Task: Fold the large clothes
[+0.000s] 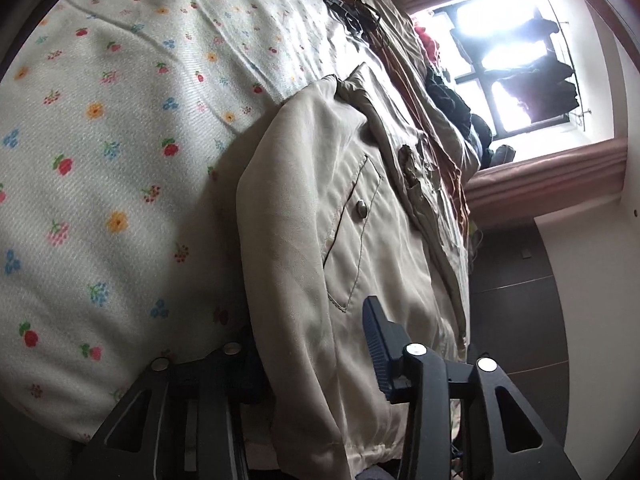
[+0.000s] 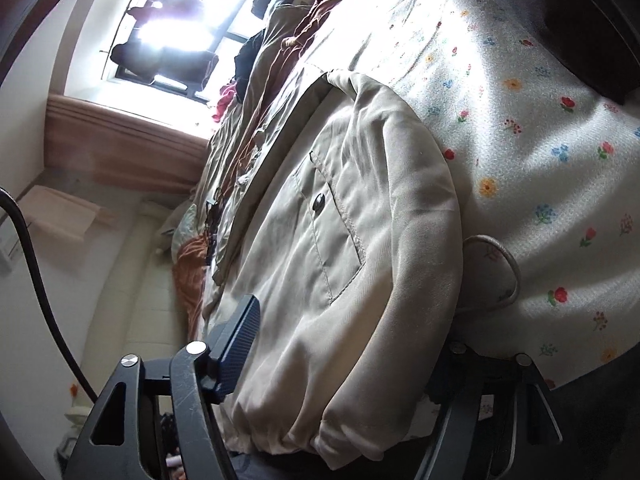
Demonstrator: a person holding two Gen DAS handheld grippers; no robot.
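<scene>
A beige jacket (image 1: 352, 248) with a snap-button chest pocket lies on a floral bedsheet (image 1: 100, 152). My left gripper (image 1: 316, 352) straddles the jacket's hem edge: one finger (image 1: 380, 344) lies on top, the other is hidden under the fabric, so the jaws stand wide apart around it. In the right wrist view the same jacket (image 2: 352, 240) lies on the sheet (image 2: 540, 160). My right gripper (image 2: 344, 352) straddles the hem the same way, one finger (image 2: 236, 344) on top, the other hidden beneath.
A pile of brown, tan and dark clothes (image 1: 424, 92) lies beyond the jacket's collar. A bright window (image 1: 516, 60) with hanging clothes is behind it. A grey cord loop (image 2: 504, 264) rests on the sheet beside the jacket sleeve.
</scene>
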